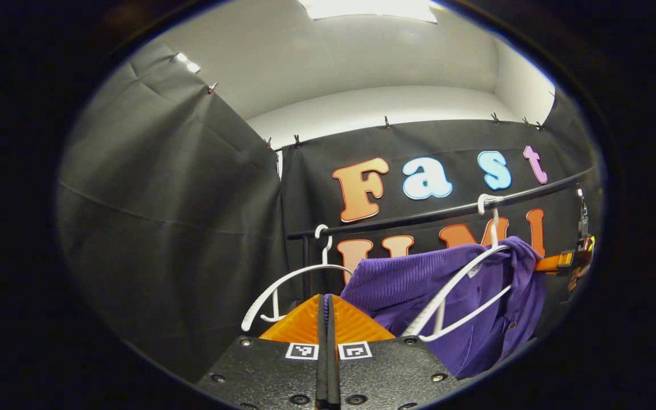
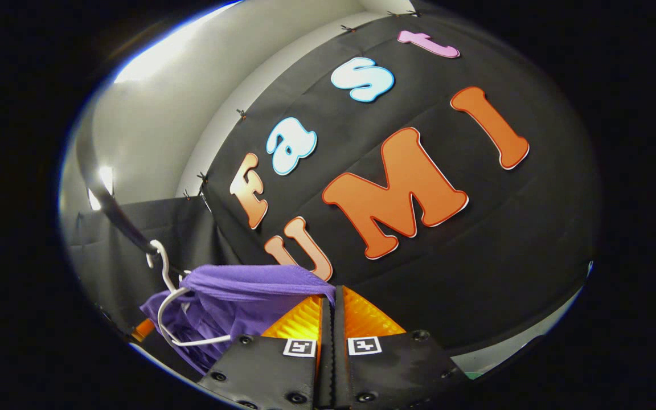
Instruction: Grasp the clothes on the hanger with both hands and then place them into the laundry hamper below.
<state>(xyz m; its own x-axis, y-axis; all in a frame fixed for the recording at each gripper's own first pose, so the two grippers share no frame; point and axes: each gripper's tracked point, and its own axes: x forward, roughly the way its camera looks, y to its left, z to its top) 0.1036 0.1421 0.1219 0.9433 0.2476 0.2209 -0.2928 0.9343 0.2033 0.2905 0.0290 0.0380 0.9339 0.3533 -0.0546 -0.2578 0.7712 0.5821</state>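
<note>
- On the black rail point(image 1: 419, 216), a purple shirt point(image 1: 419, 279) drapes over a white hanger point(image 1: 453, 290), up-right of the left gripper point(image 1: 326, 307).
- Left gripper's fingers are pressed together, seemingly pinching the shirt's edge.
- Right gripper point(image 2: 331, 310) likewise pinches its shoulder.

You are facing black cloth walls point(image 1: 168, 188) hanging from small clips point(image 1: 213, 87) in the left gripper view, creasing at the left. A white ceiling point(image 1: 333, 62) is showing above, with a light panel point(image 1: 370, 8) glowing at the top edge. In the right gripper view, white wall point(image 2: 157, 119) is filling the upper left.
</note>
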